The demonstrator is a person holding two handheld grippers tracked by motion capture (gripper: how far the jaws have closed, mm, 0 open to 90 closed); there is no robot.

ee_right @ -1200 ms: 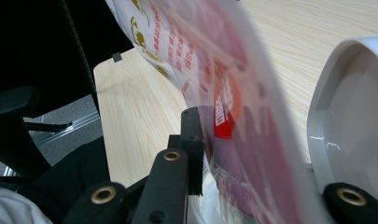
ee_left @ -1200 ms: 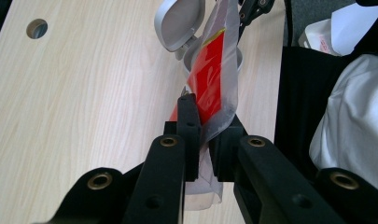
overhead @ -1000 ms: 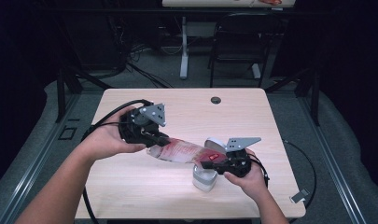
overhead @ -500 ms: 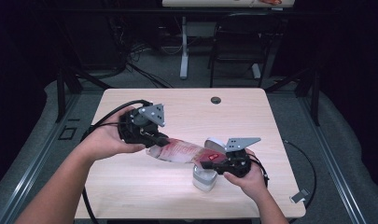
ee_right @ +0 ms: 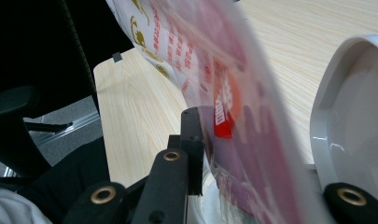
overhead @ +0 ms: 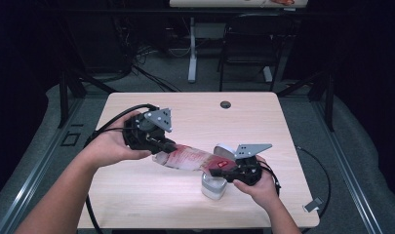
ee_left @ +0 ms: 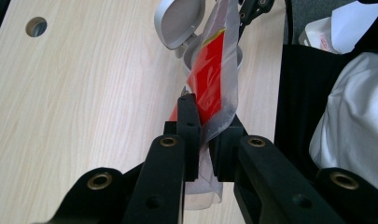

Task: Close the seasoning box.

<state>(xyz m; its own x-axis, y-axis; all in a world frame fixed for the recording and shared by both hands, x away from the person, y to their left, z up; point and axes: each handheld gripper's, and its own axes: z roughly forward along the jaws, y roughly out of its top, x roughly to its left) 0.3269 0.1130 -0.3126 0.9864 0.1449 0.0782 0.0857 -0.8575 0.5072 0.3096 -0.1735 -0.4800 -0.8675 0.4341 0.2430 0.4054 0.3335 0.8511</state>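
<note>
A clear plastic pouch with red print (overhead: 190,158) stretches between my two grippers above the wooden table (overhead: 263,126). My left gripper (overhead: 163,145) is shut on its upper left end; in the left gripper view the jaws pinch the pouch (ee_left: 212,70) at its edge. At the lower right end my right gripper (overhead: 214,171) is shut on the pouch (ee_right: 214,70), with one black fingertip (ee_right: 191,135) pressed to the film. That end hangs over a small white container (overhead: 213,187) whose hinged lid (overhead: 224,150) stands open.
A round cable hole (overhead: 226,104) lies near the table's far edge. Near the front right corner sits a small grey object (overhead: 313,204). Black cables trail off the left side (overhead: 112,122). A chair (overhead: 253,44) and desk legs stand beyond the table.
</note>
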